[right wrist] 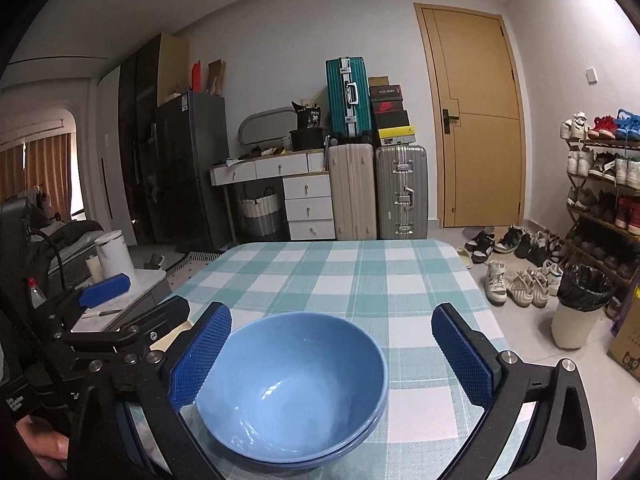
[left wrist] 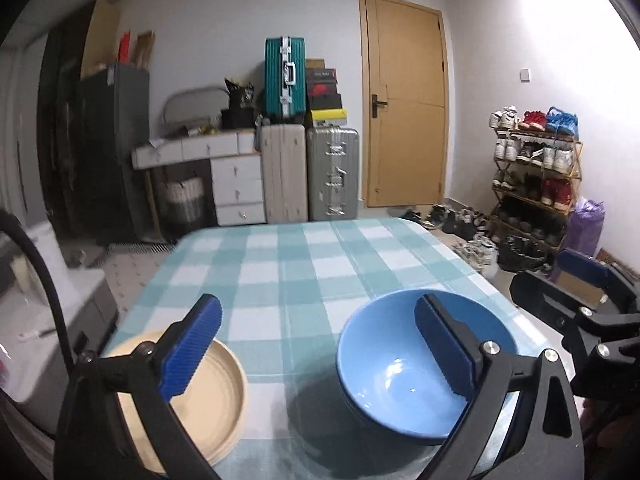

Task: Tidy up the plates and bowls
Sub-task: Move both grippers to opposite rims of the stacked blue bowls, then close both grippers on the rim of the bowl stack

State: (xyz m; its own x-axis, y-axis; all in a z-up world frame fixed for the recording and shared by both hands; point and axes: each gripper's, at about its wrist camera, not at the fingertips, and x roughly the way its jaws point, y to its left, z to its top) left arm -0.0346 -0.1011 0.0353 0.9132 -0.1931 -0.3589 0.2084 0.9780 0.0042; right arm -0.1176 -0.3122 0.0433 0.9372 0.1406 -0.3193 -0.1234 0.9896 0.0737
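- blue bowls – glossy ceramic, round and deep; a second rim shows just under the top one, so two nested; sitting on the near part of the bench
- beige plates – matte, shallow, raised rim; edge lines suggest a stack, count unclear; on the bench at its near-left corner, apart from the bowls, to their left
- bench covered in a teal-and-white check cloth, woven texture; rounded far corners
- left gripper: fingers spread wide, holding nothing; blue ribbed pads on black arms; one pad above the plates, the other over the bowls' rim – contact can't be judged
- right gripper: fingers also wide apart, nothing held; blue pads with a fine diamond grid; they flank the bowls, left pad close to the rim, right pad clear of it
- each gripper's black frame shows at the edge of the other's view
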